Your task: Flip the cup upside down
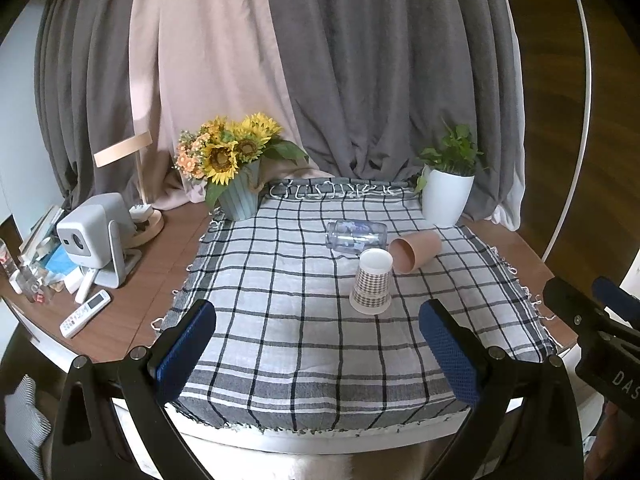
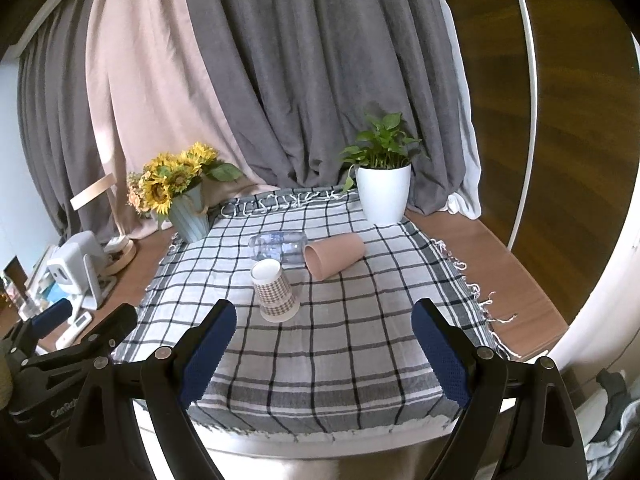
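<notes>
A checked paper cup point(image 1: 371, 282) point(image 2: 274, 291) stands upside down on the plaid cloth point(image 1: 280, 320) point(image 2: 360, 320), wide rim down. Behind it a pink cup point(image 1: 416, 249) point(image 2: 334, 255) lies on its side, mouth towards the front left. A clear glass point(image 1: 356, 236) point(image 2: 278, 245) lies on its side next to it. My left gripper point(image 1: 318, 344) is open and empty near the table's front edge. My right gripper point(image 2: 324, 340) is open and empty too, also at the front edge. Each shows at the edge of the other's view, the right point(image 1: 592, 312) and the left point(image 2: 80, 324).
A sunflower pot point(image 1: 239, 196) point(image 2: 191, 216) stands at the cloth's back left, a white plant pot point(image 1: 446, 196) point(image 2: 383, 192) at the back right. A projector point(image 1: 94, 236), a lamp base and remotes point(image 1: 85, 314) sit on the wooden table to the left. Curtains hang behind.
</notes>
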A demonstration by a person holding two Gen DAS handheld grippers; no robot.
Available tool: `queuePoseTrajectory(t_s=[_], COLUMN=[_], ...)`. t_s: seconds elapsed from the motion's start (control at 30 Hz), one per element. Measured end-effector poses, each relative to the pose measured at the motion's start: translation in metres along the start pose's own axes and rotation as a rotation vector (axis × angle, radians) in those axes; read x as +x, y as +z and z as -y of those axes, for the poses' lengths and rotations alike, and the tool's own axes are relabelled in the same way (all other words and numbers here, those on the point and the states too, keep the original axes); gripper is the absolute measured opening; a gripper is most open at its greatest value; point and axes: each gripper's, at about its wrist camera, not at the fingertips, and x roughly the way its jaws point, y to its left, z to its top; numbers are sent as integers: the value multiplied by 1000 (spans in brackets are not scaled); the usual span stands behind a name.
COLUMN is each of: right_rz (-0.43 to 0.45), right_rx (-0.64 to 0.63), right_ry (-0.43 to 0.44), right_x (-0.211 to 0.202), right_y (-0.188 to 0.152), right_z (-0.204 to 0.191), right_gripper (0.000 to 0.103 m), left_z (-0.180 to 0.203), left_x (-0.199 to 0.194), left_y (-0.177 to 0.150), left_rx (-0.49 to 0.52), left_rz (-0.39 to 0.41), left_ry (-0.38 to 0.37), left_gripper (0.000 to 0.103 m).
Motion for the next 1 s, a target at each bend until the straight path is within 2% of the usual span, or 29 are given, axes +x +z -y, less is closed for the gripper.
queuePoseTrajectory(t_s=[1.0], right_rz=[-25], right_rx=[-17], right_ry=[15], right_x=[7], right_y=[-1], right_z=[-3], right_gripper=[90], left_z=[1], left_x=[3], left_y=[3], left_rx=[-15], left_rz=[0], left_ry=[13], left_gripper=[103])
